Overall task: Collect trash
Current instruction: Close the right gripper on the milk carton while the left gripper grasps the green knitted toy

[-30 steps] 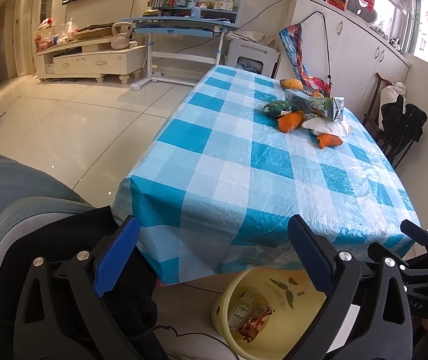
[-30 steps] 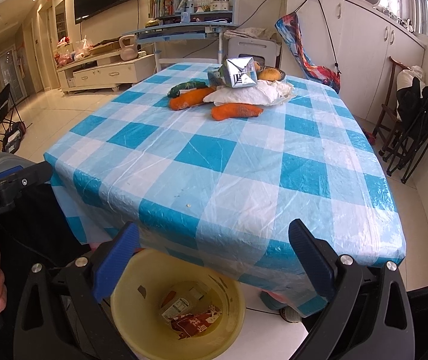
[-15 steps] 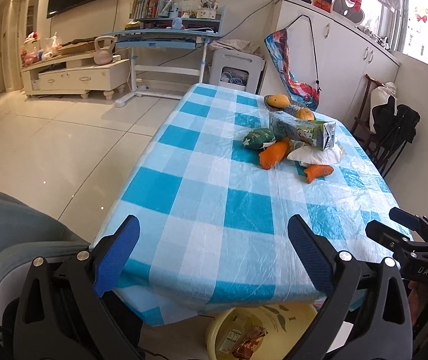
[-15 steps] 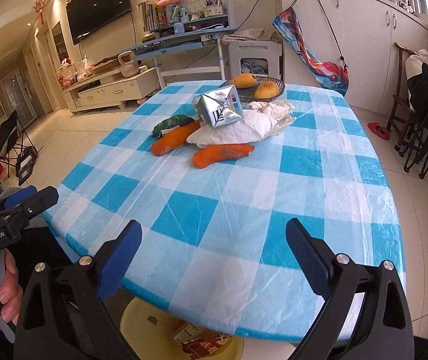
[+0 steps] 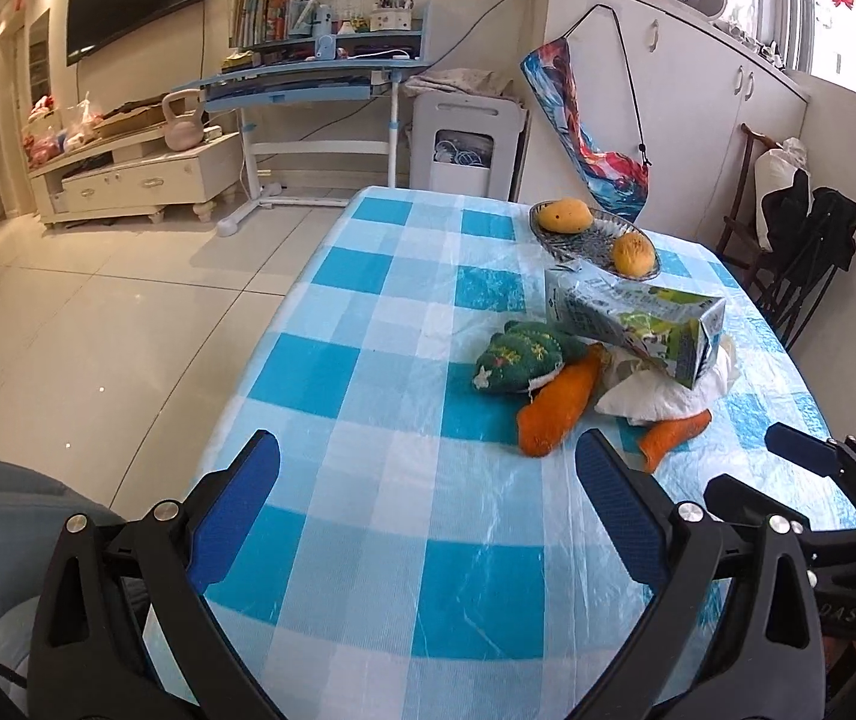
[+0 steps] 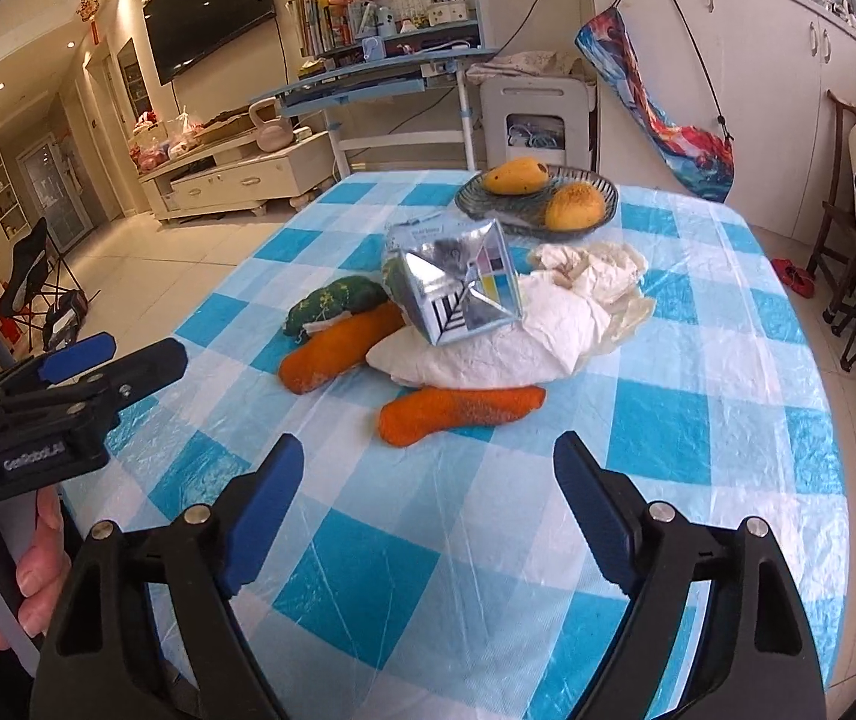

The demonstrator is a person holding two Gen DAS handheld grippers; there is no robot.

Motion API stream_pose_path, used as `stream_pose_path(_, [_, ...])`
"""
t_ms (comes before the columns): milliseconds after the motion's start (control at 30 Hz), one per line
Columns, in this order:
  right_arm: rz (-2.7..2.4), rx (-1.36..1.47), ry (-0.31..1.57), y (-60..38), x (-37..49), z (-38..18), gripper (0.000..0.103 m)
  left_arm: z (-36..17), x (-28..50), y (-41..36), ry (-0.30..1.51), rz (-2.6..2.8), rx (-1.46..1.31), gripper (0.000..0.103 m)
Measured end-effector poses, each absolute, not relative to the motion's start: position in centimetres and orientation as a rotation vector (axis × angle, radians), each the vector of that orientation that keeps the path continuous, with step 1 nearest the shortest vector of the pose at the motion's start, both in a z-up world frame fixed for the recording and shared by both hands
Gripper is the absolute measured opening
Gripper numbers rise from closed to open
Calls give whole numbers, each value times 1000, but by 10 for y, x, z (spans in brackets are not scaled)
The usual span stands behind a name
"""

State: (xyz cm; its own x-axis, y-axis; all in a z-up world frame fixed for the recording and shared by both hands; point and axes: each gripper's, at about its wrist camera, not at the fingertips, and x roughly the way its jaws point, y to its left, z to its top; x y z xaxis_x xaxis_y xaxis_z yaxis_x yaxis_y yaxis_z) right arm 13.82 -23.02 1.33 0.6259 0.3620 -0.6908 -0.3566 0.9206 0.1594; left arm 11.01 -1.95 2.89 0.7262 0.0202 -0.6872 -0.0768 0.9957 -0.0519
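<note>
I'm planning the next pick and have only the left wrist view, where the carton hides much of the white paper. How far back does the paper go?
Observer: The white paper spreads out behind the carton. Its crumpled end lies just short of the fruit bowl; I cannot tell whether they touch.
Operator: Is the nearer carrot toy pinned under it?
Observer: No. The nearer carrot toy lies along the paper's front edge, with its whole length showing.

Blue-and-white checked tablecloth (image 6: 655, 420), orange plush carrots (image 6: 457, 411)
</note>
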Motion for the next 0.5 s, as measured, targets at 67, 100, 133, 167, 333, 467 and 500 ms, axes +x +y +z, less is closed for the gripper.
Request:
stream_pose_path(67, [419, -23, 745, -228, 137, 23, 83, 26, 128, -22, 769, 47, -76, 95])
stream_pose_path(100, [422, -39, 724, -226, 138, 27, 83, 24, 134, -23, 777, 43, -75, 95])
stream_pose_path(133, [424, -56, 710, -224, 142, 31, 83, 21, 144, -24, 787, 40, -73, 95])
stream_pose_path(167, [426, -73, 700, -222, 148, 34, 83, 19, 152, -26, 794, 38, -73, 95])
stream_pose_path(333, [433, -122, 693, -214, 182, 35, 79, 16, 185, -27, 815, 35, -116, 95])
stream_pose_path(467, [445, -134, 737, -211, 201, 23, 61, 4, 210, -31, 848, 42, -103, 95])
stream_pose_path(500, [446, -128, 754, -211, 205, 20, 58, 1, 215, -32, 860, 43, -97, 95])
